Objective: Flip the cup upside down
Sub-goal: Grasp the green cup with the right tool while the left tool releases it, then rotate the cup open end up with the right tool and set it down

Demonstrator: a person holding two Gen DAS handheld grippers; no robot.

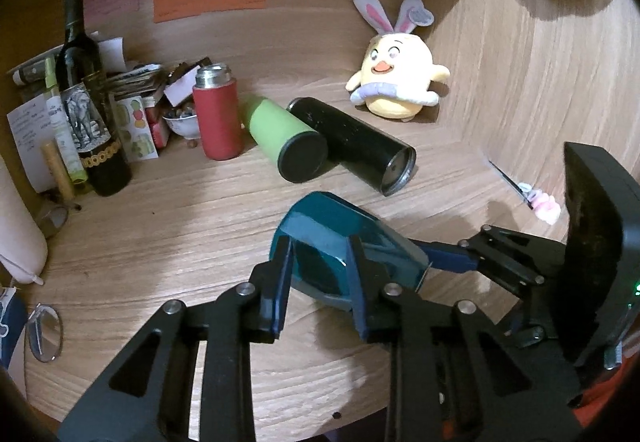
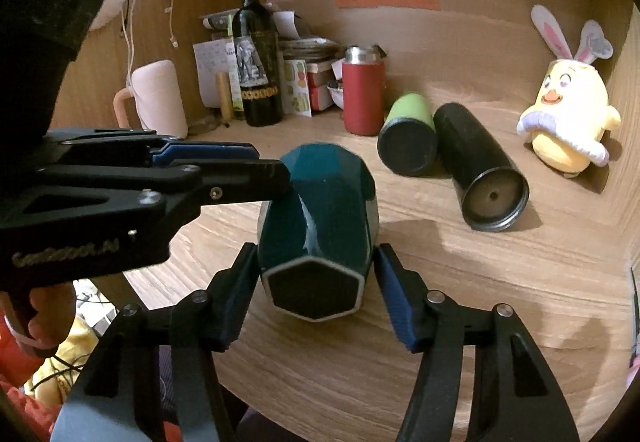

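- teal faceted cup (image 2: 320,234): lies tipped on its side, held above the wooden surface (image 1: 160,242) near its front edge; its hexagonal base faces the right wrist camera and its mouth points toward the back of the surface.
- left tool (image 1: 320,282): clenched on the cup, with one blue-padded finger (image 1: 280,282) apparently inside the mouth and the other against the outer wall; in the right wrist view the same tool (image 2: 280,172) reaches in from the left and meets the cup near its far, upper end.
- right tool (image 2: 316,294): released; its two padded fingers (image 2: 400,306) stand either side of the base end with a gap showing on each side, so it brackets the cup without gripping. in the left wrist view the right tool (image 1: 460,258) lies just beside the cup wall.
- step in hand (judgement): the cup appears roughly halfway through the turn, on its side and not yet mouth down.
- technique (judgement): close the right tool squarely on two opposite flat facets near the base before the left tool lets go; the glossy, angled facets are likely to slip if pinched on an edge.
- technique (judgement): finish the rotation over bare wood, lower until the rim sits flat, then release.
- hazard: a green flask (image 1: 284,138) and a black flask (image 1: 356,144) lie on their sides just behind the cup, beside an upright red flask (image 1: 218,114); keep the swing clear of them, since the lying ones may roll if bumped.
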